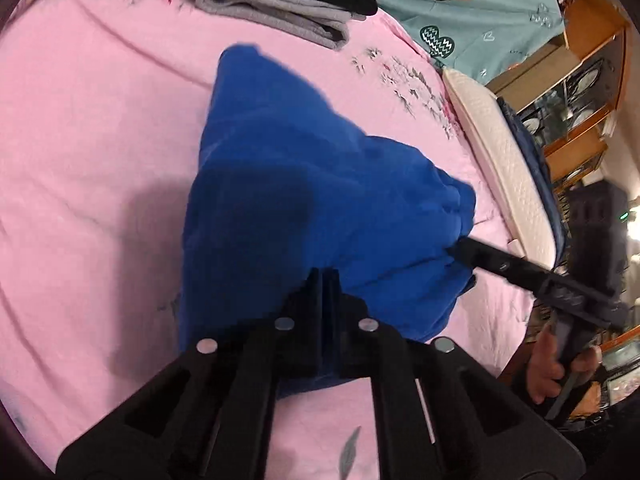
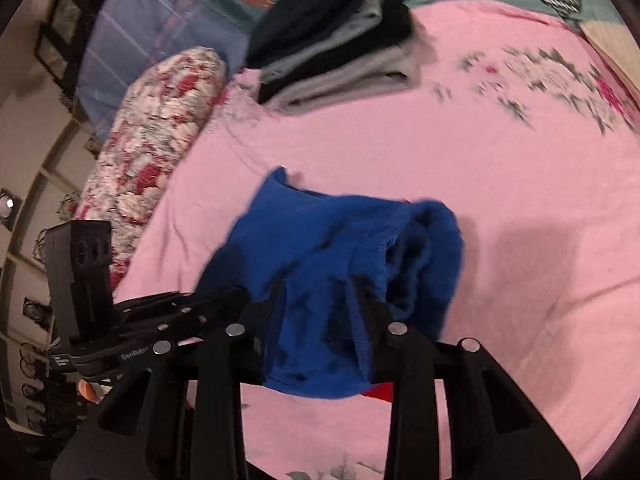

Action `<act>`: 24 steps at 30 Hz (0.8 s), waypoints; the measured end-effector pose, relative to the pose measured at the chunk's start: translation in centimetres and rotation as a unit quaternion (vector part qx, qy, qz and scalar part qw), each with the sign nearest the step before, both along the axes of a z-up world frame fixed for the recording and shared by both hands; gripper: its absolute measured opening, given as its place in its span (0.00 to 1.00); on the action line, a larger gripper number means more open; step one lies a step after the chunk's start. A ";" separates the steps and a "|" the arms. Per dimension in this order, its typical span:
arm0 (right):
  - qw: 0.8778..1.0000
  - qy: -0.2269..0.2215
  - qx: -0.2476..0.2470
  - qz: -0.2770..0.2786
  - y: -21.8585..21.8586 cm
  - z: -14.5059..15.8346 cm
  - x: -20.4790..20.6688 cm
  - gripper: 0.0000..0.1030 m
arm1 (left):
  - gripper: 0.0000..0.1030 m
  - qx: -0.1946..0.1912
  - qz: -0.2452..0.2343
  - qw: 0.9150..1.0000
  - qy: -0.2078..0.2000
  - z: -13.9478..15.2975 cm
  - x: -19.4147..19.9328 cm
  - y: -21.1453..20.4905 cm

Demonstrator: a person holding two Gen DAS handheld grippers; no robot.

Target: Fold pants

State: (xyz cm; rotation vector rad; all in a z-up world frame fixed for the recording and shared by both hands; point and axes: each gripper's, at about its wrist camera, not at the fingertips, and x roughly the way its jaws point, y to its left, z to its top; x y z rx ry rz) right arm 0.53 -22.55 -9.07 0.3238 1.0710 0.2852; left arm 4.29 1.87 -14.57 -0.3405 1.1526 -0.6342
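Blue pants [image 1: 304,200] hang partly lifted over the pink bed sheet [image 1: 100,140], the far end trailing on it. My left gripper [image 1: 324,280] is shut on the near edge of the pants. My right gripper [image 1: 460,248] comes in from the right and is pinched on another edge of the same cloth. In the right wrist view the blue pants [image 2: 340,272] bunch between my right gripper's fingers [image 2: 320,292], with the waistband folded at the right. The left gripper [image 2: 224,296] grips the cloth at the left.
A stack of folded grey and black clothes [image 1: 288,0] lies at the far side of the bed; it also shows in the right wrist view [image 2: 340,48]. A floral bolster [image 2: 152,144], a teal blanket [image 1: 480,8], a white pillow [image 1: 504,168] and wooden shelves [image 1: 580,80] border the bed.
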 end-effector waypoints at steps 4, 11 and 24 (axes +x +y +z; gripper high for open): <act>1.000 0.015 0.002 -0.022 -1.6 -2.8 -0.5 0.21 | 0.05 0.002 -0.006 1.000 -0.005 0.9 -0.4 0.1; 0.996 -0.060 -0.047 0.049 2.4 5.5 1.2 0.54 | 0.31 0.006 0.002 0.999 -0.040 3.6 -2.0 1.0; 0.966 0.096 -0.078 0.225 14.2 -3.1 16.3 0.08 | 0.22 0.039 -0.007 0.999 -0.027 2.9 -2.5 0.4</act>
